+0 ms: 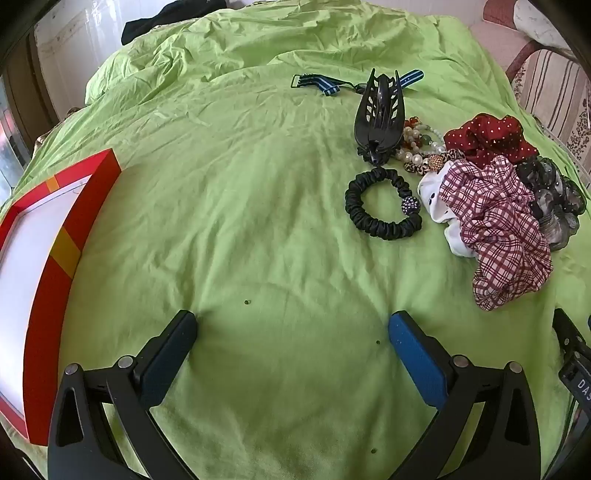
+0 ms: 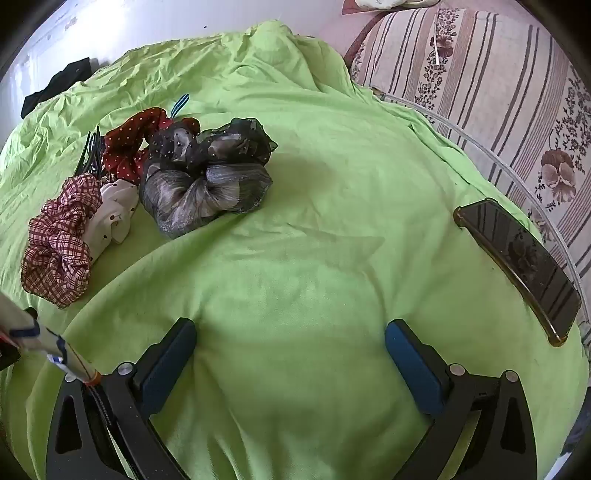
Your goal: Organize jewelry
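Observation:
On the green sheet lie a black scrunchie with a beaded ball, a black claw clip, beaded bracelets, a striped strap and a pile of scrunchies: red dotted, plaid, white, grey sheer. A red box with a white inside lies at the left. My left gripper is open and empty, near side of the black scrunchie. My right gripper is open and empty; the grey scrunchie, plaid one and red one lie far left of it.
A dark phone lies on the sheet at the right, near the bed's edge. A striped floral cushion stands beyond it. Dark cloth lies at the far end. The right tool's body shows at the left view's right edge.

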Available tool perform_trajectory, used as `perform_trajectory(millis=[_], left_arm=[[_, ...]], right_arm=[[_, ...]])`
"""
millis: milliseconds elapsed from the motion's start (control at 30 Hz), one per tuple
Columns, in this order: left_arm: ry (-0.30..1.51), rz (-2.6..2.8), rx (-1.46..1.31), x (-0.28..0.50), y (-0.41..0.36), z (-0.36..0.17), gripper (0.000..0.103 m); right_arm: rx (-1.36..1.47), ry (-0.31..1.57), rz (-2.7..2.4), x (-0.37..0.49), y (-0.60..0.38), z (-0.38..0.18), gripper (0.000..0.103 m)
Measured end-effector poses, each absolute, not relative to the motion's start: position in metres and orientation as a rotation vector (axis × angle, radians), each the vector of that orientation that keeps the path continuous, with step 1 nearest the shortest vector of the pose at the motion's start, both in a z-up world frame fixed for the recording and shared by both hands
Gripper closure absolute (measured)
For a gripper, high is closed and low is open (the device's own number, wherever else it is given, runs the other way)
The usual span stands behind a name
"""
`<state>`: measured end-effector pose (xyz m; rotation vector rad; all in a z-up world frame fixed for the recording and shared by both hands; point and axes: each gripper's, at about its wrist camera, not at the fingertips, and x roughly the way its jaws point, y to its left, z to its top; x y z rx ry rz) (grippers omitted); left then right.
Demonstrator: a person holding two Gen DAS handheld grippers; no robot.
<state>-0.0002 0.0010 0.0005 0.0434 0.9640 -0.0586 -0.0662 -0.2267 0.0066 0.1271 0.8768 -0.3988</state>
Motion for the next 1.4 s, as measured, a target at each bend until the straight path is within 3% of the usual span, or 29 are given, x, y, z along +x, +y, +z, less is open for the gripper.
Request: perform_trajectory(millis=[1400], left_arm=[[0.975, -0.04, 0.074, 0.001, -0.0002, -0.0003, 0.0]], right_arm=[[0.137, 0.882, -0.386, -0.0651, -0.2293, 0.007, 0.0]])
